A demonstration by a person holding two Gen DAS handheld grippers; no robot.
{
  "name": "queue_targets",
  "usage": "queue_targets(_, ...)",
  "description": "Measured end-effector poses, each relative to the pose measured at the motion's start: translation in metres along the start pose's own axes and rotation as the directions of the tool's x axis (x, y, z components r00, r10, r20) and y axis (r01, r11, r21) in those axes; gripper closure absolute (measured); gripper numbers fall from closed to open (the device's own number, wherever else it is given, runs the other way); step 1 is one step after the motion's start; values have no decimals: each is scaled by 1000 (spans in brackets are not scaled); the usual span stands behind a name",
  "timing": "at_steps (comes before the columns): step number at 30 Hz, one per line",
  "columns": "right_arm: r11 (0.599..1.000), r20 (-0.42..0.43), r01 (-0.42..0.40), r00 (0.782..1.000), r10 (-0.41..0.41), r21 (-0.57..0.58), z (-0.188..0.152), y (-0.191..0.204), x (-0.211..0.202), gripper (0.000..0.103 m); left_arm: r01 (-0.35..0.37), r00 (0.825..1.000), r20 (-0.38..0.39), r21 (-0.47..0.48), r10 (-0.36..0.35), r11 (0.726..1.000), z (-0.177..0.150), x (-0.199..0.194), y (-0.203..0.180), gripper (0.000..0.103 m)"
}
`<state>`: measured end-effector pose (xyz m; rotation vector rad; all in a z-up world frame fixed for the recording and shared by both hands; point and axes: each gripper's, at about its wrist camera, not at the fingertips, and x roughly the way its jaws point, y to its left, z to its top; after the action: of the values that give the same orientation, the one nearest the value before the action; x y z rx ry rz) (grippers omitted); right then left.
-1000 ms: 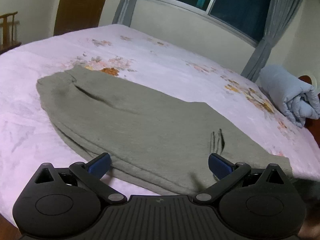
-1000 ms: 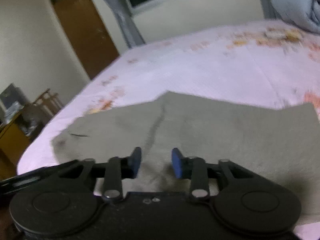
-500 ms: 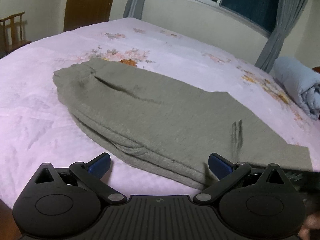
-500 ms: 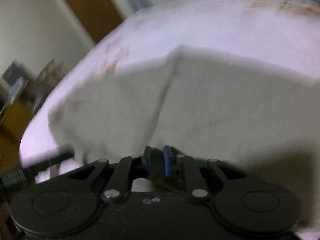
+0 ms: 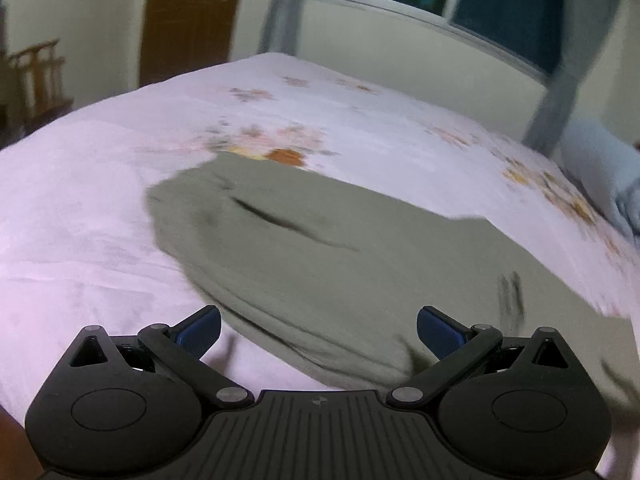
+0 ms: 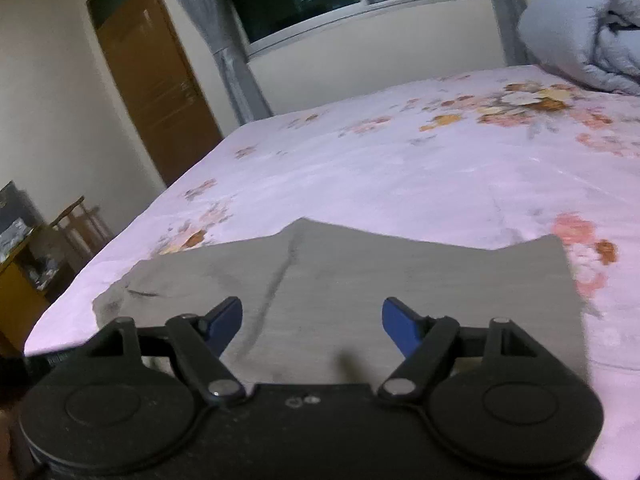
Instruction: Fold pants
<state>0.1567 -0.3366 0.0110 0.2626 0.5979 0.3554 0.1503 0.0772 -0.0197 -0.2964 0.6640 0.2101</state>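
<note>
Olive-grey pants [image 5: 320,264] lie flat on the bed [image 5: 80,216], folded lengthwise with the legs stacked, their near edge just ahead of both tools. The left gripper [image 5: 318,330] hovers with its jaws spread wide over the stacked near edge, holding nothing; the right gripper [image 6: 312,320] also has its jaws apart and empty, low over the cloth nearer the leg end. The main risk, as I judge it, is a pinch that catches only the top layer: the stacked edges would then slide apart as the fold is carried over, leaving it skewed. Soft fabric may also sag between two grips set too far apart, and the sheet beneath could get pinched in with it. A long crease [image 6: 280,280] already runs across the cloth and may get folded in. A rolled blue quilt [image 6: 580,32] sits at the far corner, well apart; nothing lies in the fold's path.
</note>
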Motion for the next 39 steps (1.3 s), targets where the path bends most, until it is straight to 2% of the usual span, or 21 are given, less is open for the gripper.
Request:
queue_targets(4, 999, 26, 39, 999, -40, 20, -3, -15, -22, 30, -3, 1000, 0, -103, 3, 995, 14, 13, 44, 0)
queue_targets(6, 998, 22, 49, 999, -50, 25, -4, -18, -22, 30, 41, 999, -19, -155, -45, 987, 18, 25, 66, 0)
queue_targets(8, 998, 19, 65, 998, -66, 18, -6, -21, -27, 30, 100, 993, -32, -246, -112, 964, 18, 41, 87, 0)
queue_targets(10, 997, 16, 77, 997, -77, 18, -7, -24, -29, 30, 169, 980, -44, -343, -196, 924, 15, 59, 106, 0)
queue_targets(11, 996, 13, 82, 997, -82, 17, -7, -24, -30, 30, 187, 976, -33, -367, -214, 911, 13, 65, 112, 0)
queue_targets(16, 992, 21, 123, 992, -123, 16, -10, -28, -34, 30, 231, 968, 6, -394, -249, 890, 12, 89, 119, 0)
queue_targets(22, 979, 29, 199, 979, -200, 37, -23, -39, -34, 30, 268, 961, 42, -375, -273, 887, 15, 112, 121, 0)
queue_targets(25, 967, 51, 246, 967, -250, 72, -28, -47, -37, 30, 276, 959, 45, -343, -278, 898, 17, 114, 121, 1)
queue_targets(26, 962, 63, 262, 962, -267, 80, -29, -50, -39, 30, 276, 960, 48, -335, -276, 901, 18, 115, 121, 8)
queue_targets(27, 956, 72, 279, 956, -286, 88, -30, -53, -40, 30, 239, 970, 40, -324, -239, 915, 18, 114, 121, 43)
queue_targets(28, 948, 78, 300, 948, -309, 104, -30, -56, -41, 30, 206, 978, 25, -317, -209, 926, 18, 115, 123, 53)
queue_targets(30, 924, 90, 361, 923, -373, 127, -30, -63, -41, 30, 242, 970, 50, -316, -239, 917, 16, 112, 126, 64)
queue_targets(31, 906, 95, 402, 905, -416, 133, -30, -67, -40, 30, 230, 973, 56, -276, -224, 933, 15, 108, 120, 67)
queue_targets(34, 877, 96, 459, 876, -473, 142, -30, -76, -34, 31, 201, 978, 90, -180, -188, 963, 18, 94, 104, 70)
queue_targets(35, 875, 83, 465, 875, -477, 133, -30, -78, -29, 29, 194, 978, 101, -154, -180, 969, 20, 91, 99, 70)
queue_targets(37, 887, -20, 450, 892, -451, 104, -33, -86, -9, 28, 199, 975, 128, -123, -183, 972, 26, 84, 93, 71)
queue_targets(38, 894, -124, 442, 894, -431, 80, -37, -92, 8, 27, 200, 974, 132, -113, -185, 973, 29, 81, 91, 71)
queue_targets(39, 893, -162, 445, 888, -429, 72, -42, -94, 16, 27, 209, 971, 139, -105, -194, 972, 33, 77, 89, 71)
